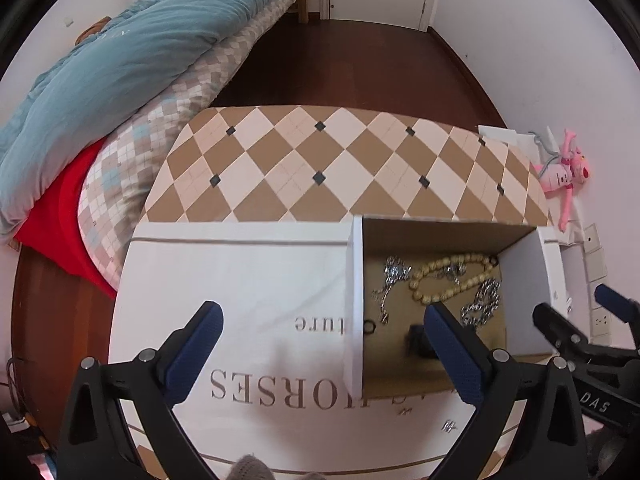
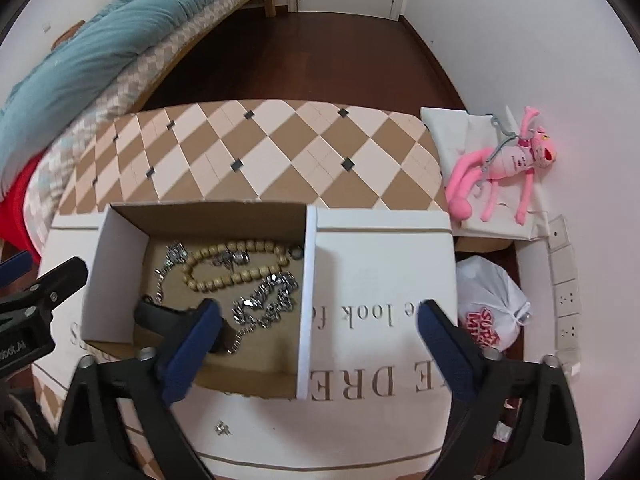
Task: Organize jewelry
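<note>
An open cardboard box (image 1: 444, 229) (image 2: 120, 240) with white flaps holds a beige bead bracelet (image 1: 448, 276) (image 2: 236, 266), silver chains (image 1: 482, 304) (image 2: 266, 300) (image 2: 170, 264) and a dark object (image 2: 156, 314). A small silver piece (image 1: 450, 426) (image 2: 223, 428) lies outside the box on the white printed sheet (image 1: 248, 280) (image 2: 380, 280). My left gripper (image 1: 322, 320) is open and empty above the box's left flap. My right gripper (image 2: 318, 316) is open and empty above the box's right flap. Each gripper shows at the edge of the other's view.
The box sits on a table with a brown-and-cream diamond pattern (image 1: 340, 160) (image 2: 280, 152). A bed with a blue quilt (image 1: 112, 60) lies to the left. A pink plush toy (image 2: 504, 168) and a tied plastic bag (image 2: 492, 304) lie to the right, near the wall.
</note>
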`<action>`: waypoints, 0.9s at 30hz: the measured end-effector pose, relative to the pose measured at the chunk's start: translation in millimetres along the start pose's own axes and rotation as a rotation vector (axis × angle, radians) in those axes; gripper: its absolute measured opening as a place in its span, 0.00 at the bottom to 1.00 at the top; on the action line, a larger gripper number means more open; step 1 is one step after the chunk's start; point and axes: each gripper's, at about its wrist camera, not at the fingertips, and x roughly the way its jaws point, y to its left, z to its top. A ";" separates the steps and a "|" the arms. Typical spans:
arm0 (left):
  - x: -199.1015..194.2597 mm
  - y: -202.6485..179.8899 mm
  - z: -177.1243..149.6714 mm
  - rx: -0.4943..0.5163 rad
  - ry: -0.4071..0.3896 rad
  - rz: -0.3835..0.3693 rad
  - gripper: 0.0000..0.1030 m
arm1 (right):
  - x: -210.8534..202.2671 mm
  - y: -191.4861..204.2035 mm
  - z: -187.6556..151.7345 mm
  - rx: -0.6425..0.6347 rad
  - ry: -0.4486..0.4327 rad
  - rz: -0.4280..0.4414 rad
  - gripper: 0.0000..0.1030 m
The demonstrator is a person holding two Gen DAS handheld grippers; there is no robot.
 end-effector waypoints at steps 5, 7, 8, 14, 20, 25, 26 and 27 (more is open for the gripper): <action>-1.3 -3.9 -13.5 0.005 0.003 0.002 1.00 | -1.2 -2.6 -10.6 0.019 0.001 -0.007 1.00; -1.8 -5.8 -16.8 0.006 0.005 0.004 1.00 | -2.3 -2.7 -13.6 0.024 -0.002 -0.008 1.00; -2.5 -6.3 -18.6 0.006 0.006 0.003 1.00 | -4.2 -3.7 -16.1 0.026 -0.005 -0.010 1.00; -17.9 -7.4 -25.3 0.003 -0.021 0.007 1.00 | -21.8 -9.1 -24.9 0.043 -0.044 -0.013 1.00; -48.8 -9.8 -33.9 0.006 -0.090 0.030 1.00 | -52.1 -12.0 -35.3 0.053 -0.123 -0.033 1.00; -76.1 -9.7 -43.2 0.000 -0.133 0.015 1.00 | -83.3 -15.0 -45.1 0.065 -0.190 -0.038 1.00; -79.5 -10.0 -44.4 -0.001 -0.137 0.013 1.00 | -88.5 -15.1 -46.5 0.066 -0.200 -0.036 1.00; -85.0 -10.4 -46.3 0.000 -0.146 0.010 1.00 | -94.7 -15.9 -48.2 0.069 -0.211 -0.035 1.00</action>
